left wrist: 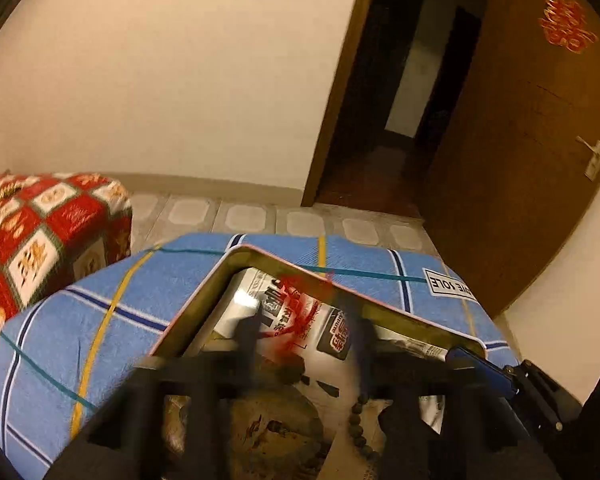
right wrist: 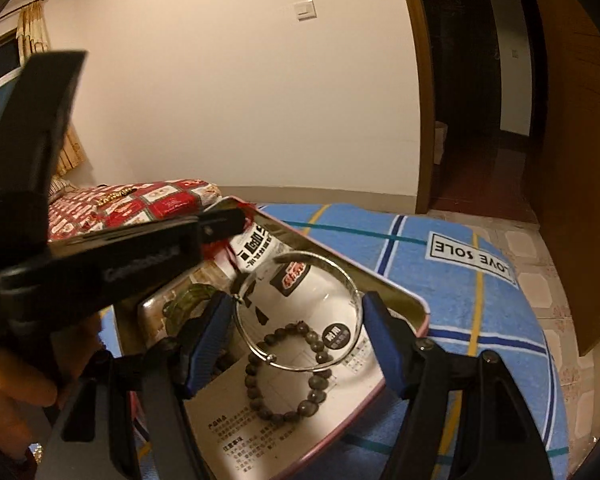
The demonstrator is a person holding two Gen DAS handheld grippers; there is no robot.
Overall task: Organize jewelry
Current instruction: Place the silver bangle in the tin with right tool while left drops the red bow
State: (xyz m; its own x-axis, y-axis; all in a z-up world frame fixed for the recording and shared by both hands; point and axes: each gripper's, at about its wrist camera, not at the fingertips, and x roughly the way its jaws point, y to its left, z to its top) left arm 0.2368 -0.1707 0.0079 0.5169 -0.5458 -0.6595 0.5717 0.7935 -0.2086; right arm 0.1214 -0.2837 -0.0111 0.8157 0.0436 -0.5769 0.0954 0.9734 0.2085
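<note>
Now both tongs tilt down over the tin [right wrist: 396, 298], right tongs [right wrist: 298, 322] clasping the silver bangle [right wrist: 356, 292], left tongs [left wrist: 306, 330] wide.

In front of you the tin tray [right wrist: 396, 296] is dull brassy metal, lined with glossy printed paper [right wrist: 236, 420]. On that paper a polished silver bangle [right wrist: 300, 366] overlaps matt, rough beads [right wrist: 256, 398]. Under the tray lies woven checked cloth [right wrist: 480, 320].

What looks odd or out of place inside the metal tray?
The silver bangle is tilted rather than flat: its near side rests over the dark bead bracelet, between the blue pads of the right gripper. The tray itself sits on the blue checked cloth. Nothing looks spilled or broken.
</note>
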